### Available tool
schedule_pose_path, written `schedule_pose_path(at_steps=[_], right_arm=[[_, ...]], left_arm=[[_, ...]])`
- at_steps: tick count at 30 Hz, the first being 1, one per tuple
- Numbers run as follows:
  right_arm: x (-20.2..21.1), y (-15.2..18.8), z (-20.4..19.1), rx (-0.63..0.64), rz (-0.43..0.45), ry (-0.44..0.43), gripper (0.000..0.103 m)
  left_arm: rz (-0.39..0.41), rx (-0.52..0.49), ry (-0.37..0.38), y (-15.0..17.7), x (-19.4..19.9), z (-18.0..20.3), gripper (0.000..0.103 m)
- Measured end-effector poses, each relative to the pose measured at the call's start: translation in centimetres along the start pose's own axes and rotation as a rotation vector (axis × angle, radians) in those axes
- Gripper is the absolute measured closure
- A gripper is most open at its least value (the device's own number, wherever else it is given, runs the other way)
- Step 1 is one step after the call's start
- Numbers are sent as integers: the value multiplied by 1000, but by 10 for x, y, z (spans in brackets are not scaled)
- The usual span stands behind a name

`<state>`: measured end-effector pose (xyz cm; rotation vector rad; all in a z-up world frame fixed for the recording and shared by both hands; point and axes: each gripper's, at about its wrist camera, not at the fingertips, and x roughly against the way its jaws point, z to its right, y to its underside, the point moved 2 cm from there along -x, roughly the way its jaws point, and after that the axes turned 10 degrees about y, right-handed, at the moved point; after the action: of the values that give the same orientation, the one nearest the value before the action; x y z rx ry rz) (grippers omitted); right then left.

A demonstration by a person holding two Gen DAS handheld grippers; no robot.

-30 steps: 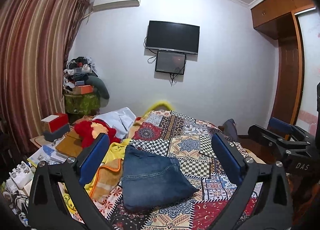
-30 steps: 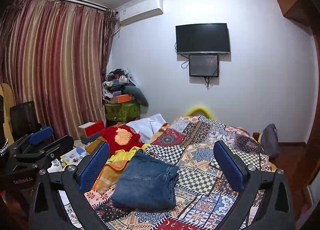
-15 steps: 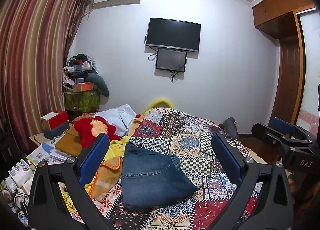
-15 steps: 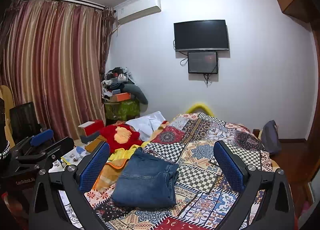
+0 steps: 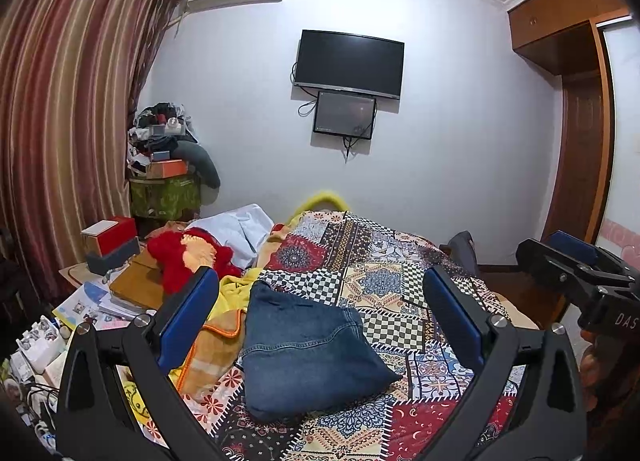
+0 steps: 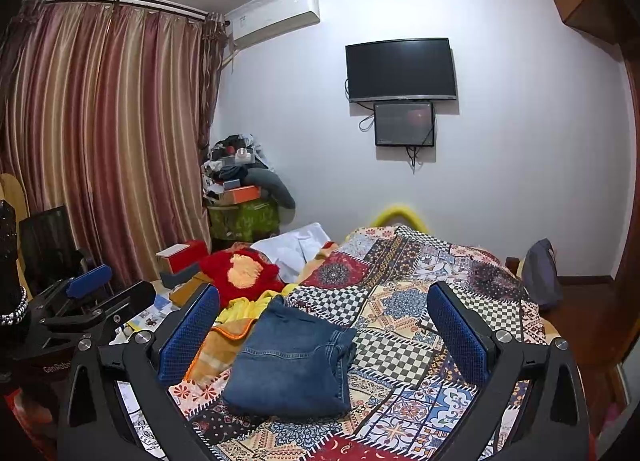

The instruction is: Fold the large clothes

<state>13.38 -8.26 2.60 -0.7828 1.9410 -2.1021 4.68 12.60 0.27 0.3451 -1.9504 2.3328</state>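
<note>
With the jeans [image 5: 308, 353] lying folded in a compact stack near the bed's [image 5: 400, 273] left edge, both grippers [image 5: 320, 325] [image 6: 324, 329] hover spread and empty, so folding looks finished.

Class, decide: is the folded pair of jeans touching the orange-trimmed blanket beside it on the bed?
Touching. In the right wrist view the jeans overlap the orange-trimmed blanket along their left edge, with no bedspread showing between them; the left wrist view agrees.
</note>
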Motion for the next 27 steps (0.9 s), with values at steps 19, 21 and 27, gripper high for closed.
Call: schedule_pose_path(at_steps=[19,21,27], right_arm=[[-2,3,1,-24,-21,-11,0],[-2,3,1,-24,-20,-11,0],[-2,2,0,-23,-20,-9,0]], left_arm=[[-10,-9,13,3,-4,0,0],[-10,-10,13,3,-5,1,0],[-13,-4,20,2,-5,1,0]])
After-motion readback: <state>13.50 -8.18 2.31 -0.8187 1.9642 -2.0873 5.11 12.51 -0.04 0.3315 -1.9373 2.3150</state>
